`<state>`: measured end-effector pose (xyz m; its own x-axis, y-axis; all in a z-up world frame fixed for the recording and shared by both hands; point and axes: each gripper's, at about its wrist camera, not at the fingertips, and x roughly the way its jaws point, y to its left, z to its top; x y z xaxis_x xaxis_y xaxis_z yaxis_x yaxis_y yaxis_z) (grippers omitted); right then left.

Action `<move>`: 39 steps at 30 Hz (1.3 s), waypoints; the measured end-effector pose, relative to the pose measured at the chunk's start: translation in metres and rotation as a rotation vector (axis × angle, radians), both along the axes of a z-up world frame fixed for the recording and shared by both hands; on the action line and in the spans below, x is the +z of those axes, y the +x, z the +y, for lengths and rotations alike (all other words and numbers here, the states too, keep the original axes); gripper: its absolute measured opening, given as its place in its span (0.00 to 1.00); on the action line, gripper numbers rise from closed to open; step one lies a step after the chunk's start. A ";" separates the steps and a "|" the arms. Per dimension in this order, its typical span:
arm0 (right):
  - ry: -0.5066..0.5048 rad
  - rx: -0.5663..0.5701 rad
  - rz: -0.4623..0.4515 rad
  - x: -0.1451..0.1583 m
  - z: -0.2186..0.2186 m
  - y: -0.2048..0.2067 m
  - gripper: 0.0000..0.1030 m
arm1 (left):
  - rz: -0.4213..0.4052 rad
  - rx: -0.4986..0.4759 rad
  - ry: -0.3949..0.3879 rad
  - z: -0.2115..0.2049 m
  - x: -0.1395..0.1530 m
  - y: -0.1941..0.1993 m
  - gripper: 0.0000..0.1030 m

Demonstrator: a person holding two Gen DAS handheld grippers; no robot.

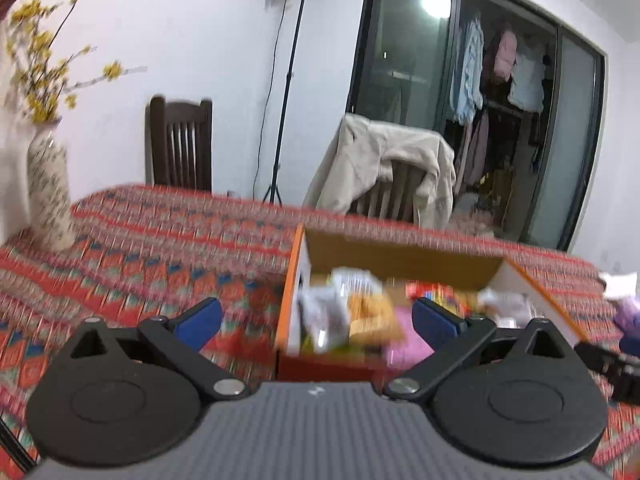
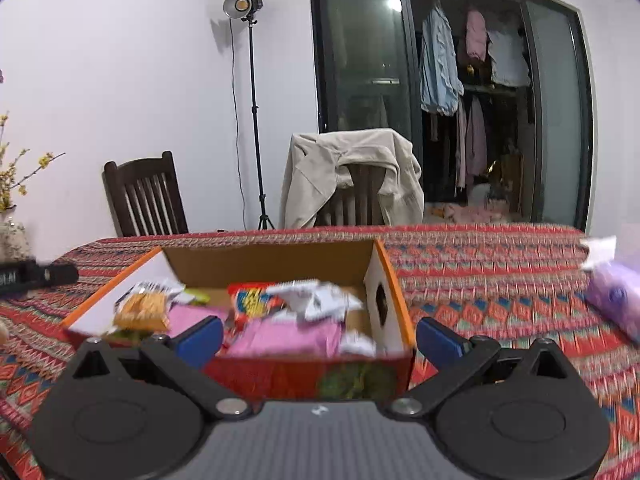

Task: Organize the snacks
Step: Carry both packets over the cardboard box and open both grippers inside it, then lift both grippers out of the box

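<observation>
I hold both the left gripper (image 1: 316,320) and the right gripper (image 2: 319,336) with fingers wide and empty before the open cardboard box (image 2: 280,258) on the bench (image 2: 500,280), where the snack packets (image 2: 256,304) already lie together, probably collected for sorting

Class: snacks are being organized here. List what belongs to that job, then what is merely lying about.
Job: box, snack packets, left gripper, right gripper.

Lying about: vase, coat, chairs, lamp stand, purple pack.
</observation>
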<state>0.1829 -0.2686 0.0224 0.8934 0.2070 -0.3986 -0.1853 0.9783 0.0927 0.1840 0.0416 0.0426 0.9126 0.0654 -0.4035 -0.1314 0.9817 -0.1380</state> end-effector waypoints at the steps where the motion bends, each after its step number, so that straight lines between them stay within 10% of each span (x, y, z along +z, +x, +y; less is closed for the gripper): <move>1: 0.003 0.003 0.009 -0.003 -0.001 -0.006 1.00 | 0.010 -0.001 0.002 0.001 -0.003 -0.008 1.00; 39: -0.087 0.012 0.239 -0.042 0.001 0.005 1.00 | 0.074 0.012 -0.017 0.001 -0.044 -0.017 1.00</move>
